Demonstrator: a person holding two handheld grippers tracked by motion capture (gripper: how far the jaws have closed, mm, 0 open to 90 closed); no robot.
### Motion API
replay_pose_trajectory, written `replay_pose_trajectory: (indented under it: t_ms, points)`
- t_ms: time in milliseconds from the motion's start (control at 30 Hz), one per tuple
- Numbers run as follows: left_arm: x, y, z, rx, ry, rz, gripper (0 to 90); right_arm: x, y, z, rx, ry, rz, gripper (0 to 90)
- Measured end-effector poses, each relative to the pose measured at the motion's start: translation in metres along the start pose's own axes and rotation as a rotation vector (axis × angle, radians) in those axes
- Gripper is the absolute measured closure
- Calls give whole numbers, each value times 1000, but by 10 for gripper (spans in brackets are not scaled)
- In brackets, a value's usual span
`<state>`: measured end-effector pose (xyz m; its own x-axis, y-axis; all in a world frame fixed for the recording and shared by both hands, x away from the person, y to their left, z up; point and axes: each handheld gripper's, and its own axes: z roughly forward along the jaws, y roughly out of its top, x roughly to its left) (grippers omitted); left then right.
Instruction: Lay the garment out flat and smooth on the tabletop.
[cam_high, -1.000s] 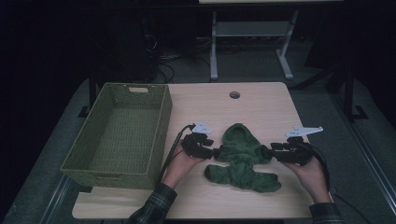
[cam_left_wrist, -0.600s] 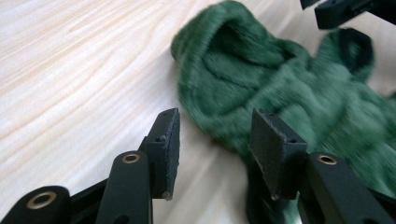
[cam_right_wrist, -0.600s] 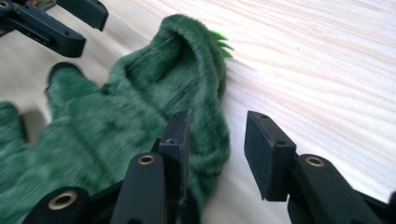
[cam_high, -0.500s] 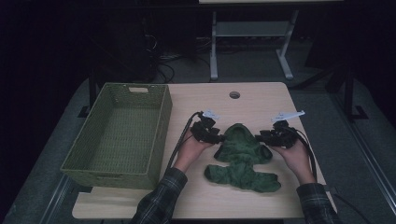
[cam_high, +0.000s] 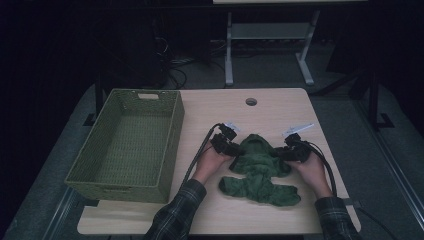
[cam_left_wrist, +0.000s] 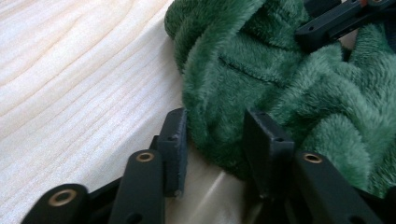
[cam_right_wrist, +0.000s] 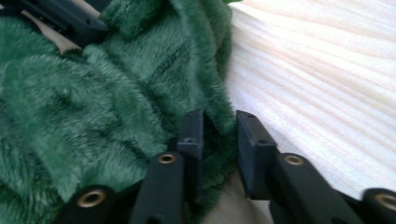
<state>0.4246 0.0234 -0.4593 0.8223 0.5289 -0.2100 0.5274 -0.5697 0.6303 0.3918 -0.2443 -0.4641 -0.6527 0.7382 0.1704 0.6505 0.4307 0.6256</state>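
Note:
A green fleece garment (cam_high: 257, 167) lies crumpled on the wooden table (cam_high: 280, 107). My left gripper (cam_high: 234, 150) is at its left edge and my right gripper (cam_high: 278, 154) at its right edge, both low on the table. In the left gripper view the jaws (cam_left_wrist: 215, 119) have just been closing around a fold of the garment (cam_left_wrist: 280, 70) without pinching it. In the right gripper view the jaws (cam_right_wrist: 220, 119) have also been closing, and their pads press on the edge of the garment (cam_right_wrist: 116, 93).
A green woven basket (cam_high: 177, 130) stands empty at the table's left, close to my left forearm. A round cable hole (cam_high: 251, 101) sits near the table's far edge. Cables trail from both grippers. Desk legs and dark floor lie beyond.
Both grippers moved away from me along the garment's sides and inward toward its upper part, and sank to the table. Their jaws have narrowed around the fabric.

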Motion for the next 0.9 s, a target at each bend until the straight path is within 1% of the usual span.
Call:
replay_pose_trajectory:
  t_ms: [67, 100, 133, 167, 200, 233, 300, 333, 433, 500, 567, 600, 633, 667, 733, 767, 800, 833, 900]
  points:
    - [-2, 0, 1, -2, -2, 3, 718, 1, 1, 0, 0, 1, -5, 809]
    - [-2, 0, 0, 22, 7, 23, 767, 2, 1, -1, 1, -2, -9, 825]
    - [-2, 0, 1, 25, 12, 29, 845, 3, 1, -1, -2, 0, -9, 837]
    - [-3, 0, 1, 28, 15, 29, 860, 3, 1, -1, -4, -1, -14, 842]
    - [-3, 0, 0, 27, 14, 26, 869, 3, 1, -2, -6, -3, -15, 845]
    - [-2, 0, -2, 32, 18, 35, 873, 3, 1, -3, -12, -3, -15, 844]
    - [-4, 1, -6, 5, 34, 33, 875, 4, 2, -6, -22, -6, -14, 844]
    - [-4, 2, -10, 4, 46, 44, 875, 5, 3, -9, -24, -9, -11, 843]
    - [-5, 5, -23, -20, 76, 62, 876, 6, 6, -16, -70, -8, -6, 829]
    - [-4, 7, -33, -39, 95, 74, 876, 7, 8, -20, -94, -12, -11, 830]
    - [-4, 8, -40, -48, 109, 82, 876, 7, 10, -23, -119, -6, -15, 839]
    - [-5, 9, -43, -55, 120, 88, 876, 7, 12, -23, -119, -3, -13, 838]
    - [-4, 9, -46, -60, 132, 93, 876, 7, 14, -22, -105, 10, -5, 838]
    - [-4, 10, -49, -64, 142, 98, 876, 8, 16, -22, -108, 9, -2, 839]
    - [-2, 10, -54, -77, 176, 103, 877, 9, 22, -21, -111, 5, -15, 844]
    - [0, 10, -55, -84, 193, 102, 877, 10, 24, -22, -117, -13, -24, 854]
    - [2, 10, -55, -86, 203, 98, 877, 9, 25, -21, -127, -27, -24, 860]
    - [5, 9, -54, -90, 210, 96, 878, 6, 27, -20, -116, -22, -8, 863]
    - [11, 7, -50, -94, 220, 88, 879, -2, 28, -16, -117, -31, 21, 871]
